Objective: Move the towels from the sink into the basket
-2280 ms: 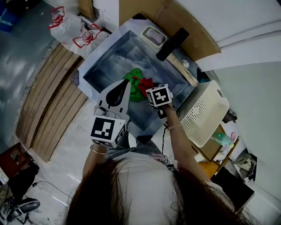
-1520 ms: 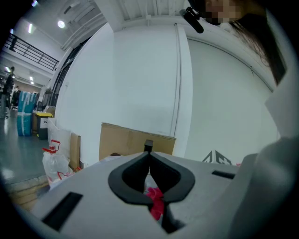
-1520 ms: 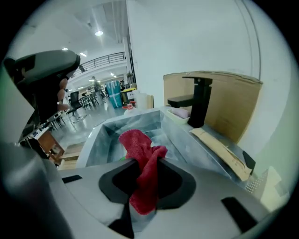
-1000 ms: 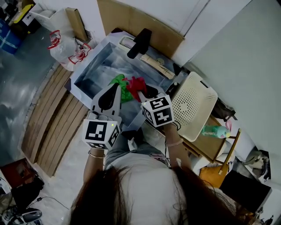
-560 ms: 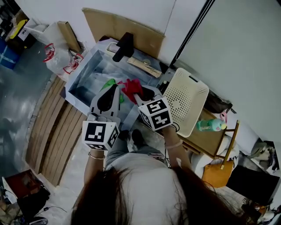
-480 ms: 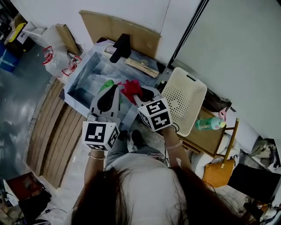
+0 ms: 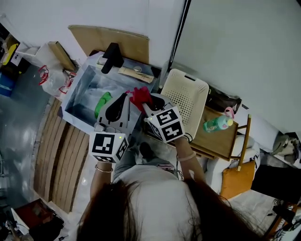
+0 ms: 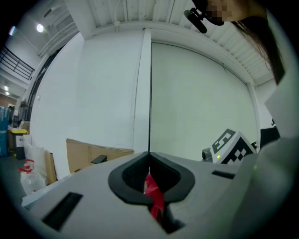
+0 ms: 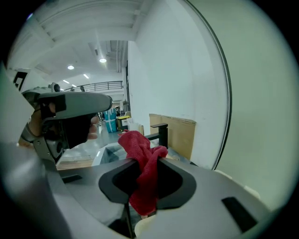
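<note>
Small wooden worktop [image 7: 218, 141] carries cream basket [image 7: 186, 76], green bottle [image 7: 215, 124]; sink [image 7: 79, 94] holds green towel [image 7: 102, 102]; floor [image 7: 21, 127]: slatted boards [image 7: 61, 162], plastic bag [image 7: 44, 77]

A green bottle [image 7: 216, 124] is lying on a wooden desk [image 7: 214, 143]. A brown cardboard sheet [image 7: 94, 35] is leaning on the wall [image 7: 94, 12]. A white bag [image 7: 41, 71] with red marks is sitting on the floor [image 7: 19, 122].

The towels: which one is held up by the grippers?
The red towel: the left gripper and the right gripper both pinch it, while the green towel lies in the sink.
</note>
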`<control>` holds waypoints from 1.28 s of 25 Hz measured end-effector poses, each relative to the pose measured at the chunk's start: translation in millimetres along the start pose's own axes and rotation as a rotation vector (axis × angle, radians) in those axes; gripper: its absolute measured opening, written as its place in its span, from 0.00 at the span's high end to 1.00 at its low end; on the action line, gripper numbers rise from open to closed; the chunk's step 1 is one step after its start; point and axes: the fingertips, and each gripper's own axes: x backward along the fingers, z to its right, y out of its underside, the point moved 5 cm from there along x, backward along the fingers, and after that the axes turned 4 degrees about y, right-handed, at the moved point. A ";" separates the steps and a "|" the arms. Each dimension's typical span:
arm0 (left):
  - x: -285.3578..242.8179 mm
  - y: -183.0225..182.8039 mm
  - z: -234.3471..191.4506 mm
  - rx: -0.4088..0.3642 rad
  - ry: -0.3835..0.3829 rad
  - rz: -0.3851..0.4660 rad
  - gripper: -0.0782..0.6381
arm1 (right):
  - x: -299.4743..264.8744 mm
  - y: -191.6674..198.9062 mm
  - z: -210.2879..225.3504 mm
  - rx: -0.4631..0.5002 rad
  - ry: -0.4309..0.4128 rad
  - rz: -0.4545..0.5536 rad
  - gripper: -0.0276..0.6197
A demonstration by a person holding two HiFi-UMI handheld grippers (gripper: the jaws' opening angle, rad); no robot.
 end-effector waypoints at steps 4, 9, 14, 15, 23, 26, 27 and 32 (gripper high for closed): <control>-9.1 -0.8 18.2 -0.005 0.031 0.004 0.88 | 17.4 8.6 16.9 -0.003 0.038 0.000 0.80; -19.6 -1.0 39.9 -0.009 0.077 0.005 0.88 | 38.2 16.6 37.7 -0.004 0.100 0.003 0.80; -31.7 -1.3 57.4 -0.019 0.127 0.001 0.88 | 52.8 35.1 62.9 -0.001 0.160 -0.027 0.80; -33.4 -1.0 60.9 -0.021 0.135 -0.002 0.88 | 55.5 39.8 68.0 -0.001 0.170 -0.039 0.80; -38.2 2.3 78.6 -0.008 0.182 -0.012 0.88 | 57.5 76.4 105.0 0.025 0.244 -0.141 0.79; -38.8 2.9 82.8 -0.009 0.196 -0.014 0.88 | 51.1 93.7 115.9 0.059 0.271 -0.206 0.79; -39.2 3.2 83.3 -0.009 0.197 -0.016 0.88 | 47.3 99.7 118.6 0.069 0.274 -0.223 0.79; -38.0 2.5 84.0 -0.010 0.197 -0.018 0.88 | 23.7 132.2 129.6 0.093 0.266 -0.313 0.79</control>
